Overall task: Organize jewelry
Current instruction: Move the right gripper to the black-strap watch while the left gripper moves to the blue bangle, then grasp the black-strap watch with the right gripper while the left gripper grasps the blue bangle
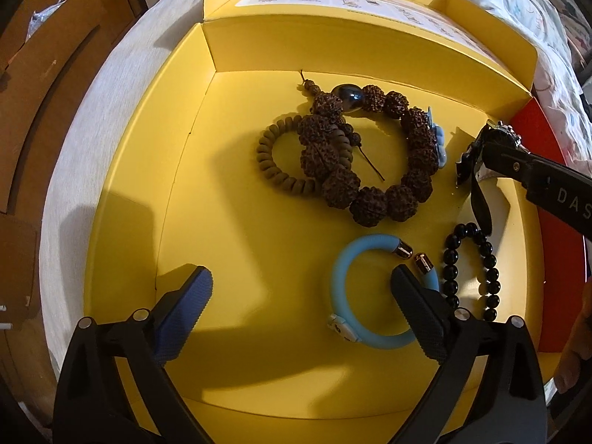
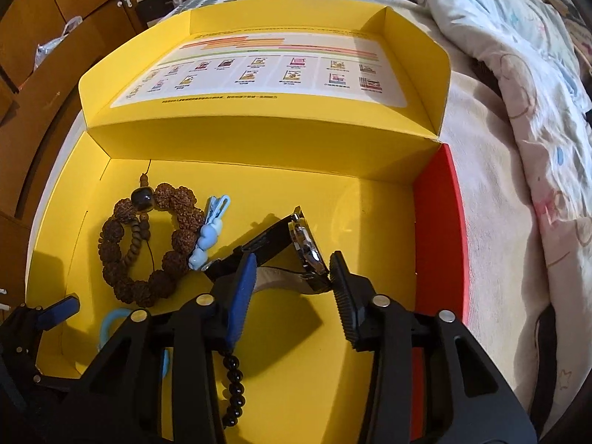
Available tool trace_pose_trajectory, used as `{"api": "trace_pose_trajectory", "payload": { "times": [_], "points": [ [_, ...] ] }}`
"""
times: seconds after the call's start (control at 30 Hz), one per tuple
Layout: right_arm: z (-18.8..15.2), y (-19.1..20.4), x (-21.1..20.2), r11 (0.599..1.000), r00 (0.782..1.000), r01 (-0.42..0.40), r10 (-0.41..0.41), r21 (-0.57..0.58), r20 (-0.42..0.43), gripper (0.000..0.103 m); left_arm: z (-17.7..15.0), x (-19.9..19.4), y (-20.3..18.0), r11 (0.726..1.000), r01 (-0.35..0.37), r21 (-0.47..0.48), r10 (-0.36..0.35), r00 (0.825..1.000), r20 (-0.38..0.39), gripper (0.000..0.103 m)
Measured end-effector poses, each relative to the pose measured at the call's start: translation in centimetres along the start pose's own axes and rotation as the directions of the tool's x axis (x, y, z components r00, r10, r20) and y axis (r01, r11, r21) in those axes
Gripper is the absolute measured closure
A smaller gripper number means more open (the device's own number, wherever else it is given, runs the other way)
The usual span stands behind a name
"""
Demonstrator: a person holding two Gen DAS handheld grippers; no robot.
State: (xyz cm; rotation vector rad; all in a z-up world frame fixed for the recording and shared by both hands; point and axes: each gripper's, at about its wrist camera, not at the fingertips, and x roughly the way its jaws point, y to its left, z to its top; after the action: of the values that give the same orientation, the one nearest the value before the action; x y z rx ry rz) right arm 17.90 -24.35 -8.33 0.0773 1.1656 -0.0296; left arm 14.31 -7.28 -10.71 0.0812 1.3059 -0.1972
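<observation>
The open yellow box lay on a bed, and most of the jewelry was already inside it, probably so that all pieces stayed in one place. The big brown seed-bead bracelet lay near the back wall, over a smaller olive ring-bead bracelet, with a light blue clip just beside them. Nearer to the front lay the blue silicone bracelet and the black bead bracelet. The left hand-held gripper hovered above the box floor with its jaws wide apart and nothing between them; one finger stood over the blue bracelet. The right hand-held gripper pointed down at the wristwatch, which stood on its edge near the red side of the box. Its jaws were on both sides of the watch and its strap, but it was not clear if the pads already pressed on it. Likely the watch was being put down or taken there.
</observation>
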Motion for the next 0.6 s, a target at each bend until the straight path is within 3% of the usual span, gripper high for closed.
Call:
{"api": "trace_pose_trajectory", "payload": {
  "times": [0.07,0.17,0.23,0.27,0.33,0.37,0.43,0.6],
  "points": [
    [0.0,-0.4,-0.1,1.000,1.000,-0.011,0.011,0.012,-0.006,0.072,-0.3,-0.5,0.1,1.000,0.004,0.007,-0.004,1.000,0.006,0.014],
    [0.0,-0.8,-0.2,0.999,0.999,-0.035,0.036,0.026,-0.011,0.075,-0.4,-1.3,-0.5,1.000,0.013,0.021,-0.013,1.000,0.020,0.038],
    [0.0,-0.9,-0.3,0.999,0.999,-0.038,0.038,0.026,-0.013,0.077,-0.4,-1.8,-1.0,0.999,0.022,0.038,-0.023,0.999,0.023,0.064],
    [0.0,-0.9,-0.3,0.999,0.999,-0.041,0.041,0.025,-0.015,0.079,-0.4,-1.9,-1.0,0.999,0.025,0.037,-0.025,1.000,0.019,0.066],
    [-0.1,-0.8,-0.3,0.999,0.999,-0.039,0.039,0.022,-0.017,0.080,-0.7,-1.5,-1.7,0.999,0.030,0.043,-0.031,0.999,0.021,0.081],
    [-0.1,-0.8,-0.4,0.999,0.999,-0.039,0.039,0.024,-0.017,0.080,-0.6,-1.6,-1.7,0.999,0.031,0.044,-0.032,0.999,0.021,0.082],
    [-0.1,-0.8,-0.5,0.999,0.999,-0.040,0.041,0.025,-0.015,0.081,-0.6,-1.6,-1.9,0.999,0.036,0.040,-0.037,0.999,0.019,0.093],
    [0.1,-1.3,-1.2,0.998,0.999,-0.047,0.047,0.035,0.001,0.084,-0.4,-1.9,-1.7,0.998,0.063,0.020,-0.063,0.998,0.015,0.093]
  ]
}}
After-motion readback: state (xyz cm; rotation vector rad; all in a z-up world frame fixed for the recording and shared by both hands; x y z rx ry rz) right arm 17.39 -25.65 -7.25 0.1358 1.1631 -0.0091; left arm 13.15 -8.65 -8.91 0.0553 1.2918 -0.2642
